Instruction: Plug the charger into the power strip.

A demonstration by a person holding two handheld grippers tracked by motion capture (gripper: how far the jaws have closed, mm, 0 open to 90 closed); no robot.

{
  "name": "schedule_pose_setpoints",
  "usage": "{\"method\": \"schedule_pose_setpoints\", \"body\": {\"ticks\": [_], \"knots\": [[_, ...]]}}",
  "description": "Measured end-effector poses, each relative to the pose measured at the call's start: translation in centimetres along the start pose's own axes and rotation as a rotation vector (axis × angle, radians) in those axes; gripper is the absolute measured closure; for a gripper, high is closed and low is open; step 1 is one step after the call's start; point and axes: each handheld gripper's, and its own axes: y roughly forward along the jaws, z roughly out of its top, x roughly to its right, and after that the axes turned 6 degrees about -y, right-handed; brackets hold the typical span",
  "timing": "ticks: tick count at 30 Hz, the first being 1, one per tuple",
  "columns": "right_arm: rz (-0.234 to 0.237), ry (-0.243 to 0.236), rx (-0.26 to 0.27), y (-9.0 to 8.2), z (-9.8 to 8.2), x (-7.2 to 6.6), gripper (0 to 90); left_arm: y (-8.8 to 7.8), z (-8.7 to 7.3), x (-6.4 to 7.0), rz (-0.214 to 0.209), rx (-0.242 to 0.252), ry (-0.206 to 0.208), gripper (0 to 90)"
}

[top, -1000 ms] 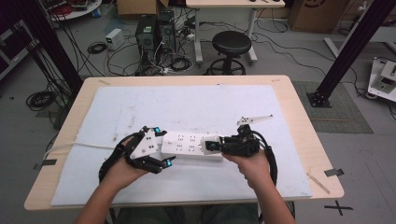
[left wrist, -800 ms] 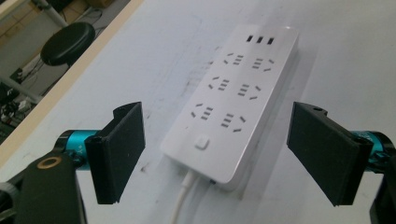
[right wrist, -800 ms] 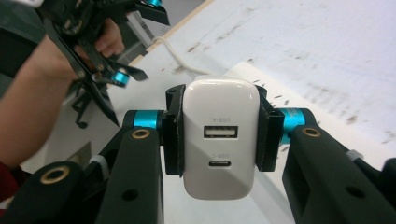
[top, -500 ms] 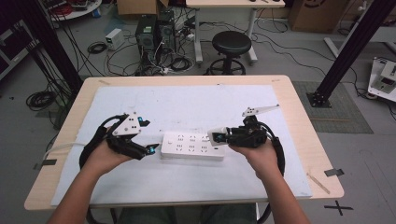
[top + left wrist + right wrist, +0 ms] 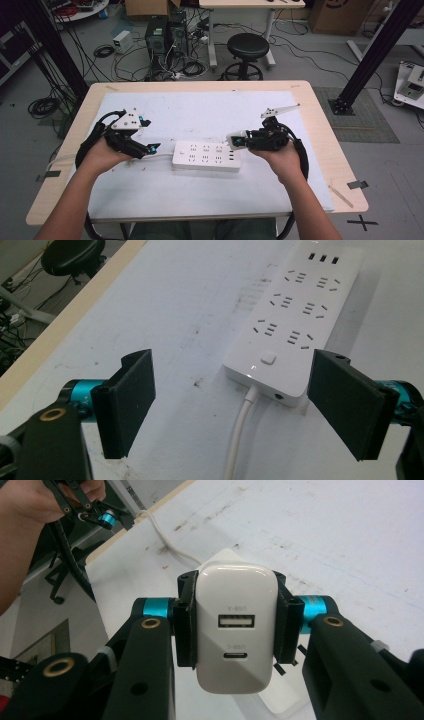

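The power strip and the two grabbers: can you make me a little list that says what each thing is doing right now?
power strip: white, lies flat on the white mat, between the two grippers
strip's cable: white, comes out of the end nearest the left gripper
left gripper: jaws wide open, nothing between the pads, pointed at the strip's cable end
right gripper: shut on the charger
charger: white USB block with two ports, clamped by its sides, held above the strip's other end
table: light wood, covered by the white mat
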Motion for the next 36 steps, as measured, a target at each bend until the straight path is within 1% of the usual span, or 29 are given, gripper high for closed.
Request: {"method": "schedule_pose_setpoints", "body": {"ticks": [1,2,3,6,9,10,11,12,13,14,15,16,18,19,20,21,22,23,24,25,27,28,29,30,31,32,33,35,36], "knots": [[0.0,0.0,0.0,0.0,0.0,0.0,63.4,-0.1,-0.1,-0.2,0.005,-0.014,-0.003,19.4],[-0.006,-0.013,-0.029,-0.1,0.4,0.3,63.4,-0.1,-0.2,-0.3,-0.002,-0.023,-0.009,19.3],[-0.005,-0.022,-0.037,-0.1,0.5,0.4,63.3,-0.1,-0.3,-0.4,-0.011,-0.028,-0.026,19.4],[-0.009,-0.033,-0.062,0.0,1.2,0.7,63.3,-0.3,-0.4,-0.7,-0.014,-0.051,-0.04,19.4],[-0.014,-0.047,-0.08,0.1,1.8,0.8,63.3,-0.4,-0.5,-0.9,-0.012,-0.056,-0.039,19.4],[-0.014,-0.047,-0.08,0.1,1.8,0.8,63.3,-0.7,-0.6,-1.3,-0.008,-0.066,-0.039,19.4],[-0.014,-0.047,-0.08,0.1,1.8,0.8,63.3,-0.7,-0.6,-1.3,-0.008,-0.066,-0.039,19.3],[-0.009,-0.068,-0.108,0.4,2.5,1.0,63.3,-0.8,-0.7,-1.5,-0.005,-0.073,-0.038,19.3],[-0.009,-0.068,-0.108,0.4,2.5,1.0,63.3,-0.8,-0.7,-1.5,-0.005,-0.073,-0.038,19.4],[-0.003,-0.108,-0.163,1.2,3.6,1.3,63.3,-1.1,-1.0,-1.9,0.007,-0.092,-0.047,19.4],[-0.003,-0.108,-0.163,1.2,3.6,1.3,63.3,-1.1,-1.0,-1.9,0.007,-0.092,-0.047,19.4],[-0.004,-0.123,-0.176,1.5,3.8,1.3,63.3,-1.2,-1.1,-2.0,0.008,-0.102,-0.045,19.4],[-0.003,-0.133,-0.188,1.8,4.1,1.4,63.3,-1.2,-1.1,-2.0,0.008,-0.102,-0.045,19.4],[0.002,-0.154,-0.231,2.6,4.7,1.8,63.3,-1.4,-1.6,-2.2,0.016,-0.115,-0.052,19.4],[0.0,-0.171,-0.256,3.0,5.0,1.9,63.3,-1.4,-1.7,-2.3,0.017,-0.116,-0.054,19.4],[0.0,-0.171,-0.256,3.0,5.0,1.9,63.3,-1.4,-1.7,-2.3,0.017,-0.116,-0.054,19.3],[-0.003,-0.183,-0.274,3.3,5.2,2.0,63.3,-1.4,-1.7,-2.3,0.017,-0.116,-0.054,19.3],[-0.003,-0.183,-0.274,3.3,5.2,2.0,63.3,-1.5,-1.9,-2.4,0.014,-0.13,-0.056,19.3],[0.009,-0.209,-0.311,4.0,5.6,2.2,63.3,-1.4,-2.0,-2.5,0.014,-0.133,-0.056,19.4],[0.009,-0.209,-0.311,4.0,5.6,2.2,63.3,-1.4,-2.0,-2.5,0.014,-0.133,-0.056,19.3],[0.014,-0.23,-0.356,4.7,5.9,2.2,63.3,-1.4,-2.2,-2.5,0.015,-0.139,-0.059,19.4],[0.014,-0.23,-0.356,4.7,5.9,2.2,63.3,-1.4,-2.3,-2.6,0.009,-0.15,-0.06,19.4],[0.016,-0.267,-0.422,5.9,6.1,2.0,63.4,-1.3,-2.5,-2.7,0.012,-0.156,-0.063,19.4],[0.016,-0.267,-0.422,5.9,6.1,2.0,63.4,-1.3,-2.5,-2.7,0.012,-0.156,-0.063,19.3],[0.019,-0.277,-0.434,6.2,6.2,2.0,63.3,-1.3,-2.7,-2.7,0.013,-0.157,-0.069,19.3],[0.032,-0.301,-0.47,7.0,6.3,1.9,63.3,-1.3,-2.8,-2.8,0.013,-0.159,-0.071,19.4],[0.033,-0.332,-0.501,7.6,6.4,1.9,63.3,-1.4,-2.8,-2.8,0.014,-0.159,-0.069,19.4],[0.032,-0.34,-0.512,7.8,6.4,1.8,63.4,-1.4,-3.0,-2.8,0.017,-0.157,-0.074,19.4],[0.035,-0.352,-0.535,8.3,6.4,1.8,63.4,-1.4,-3.0,-2.8,0.017,-0.157,-0.074,19.4]]}}
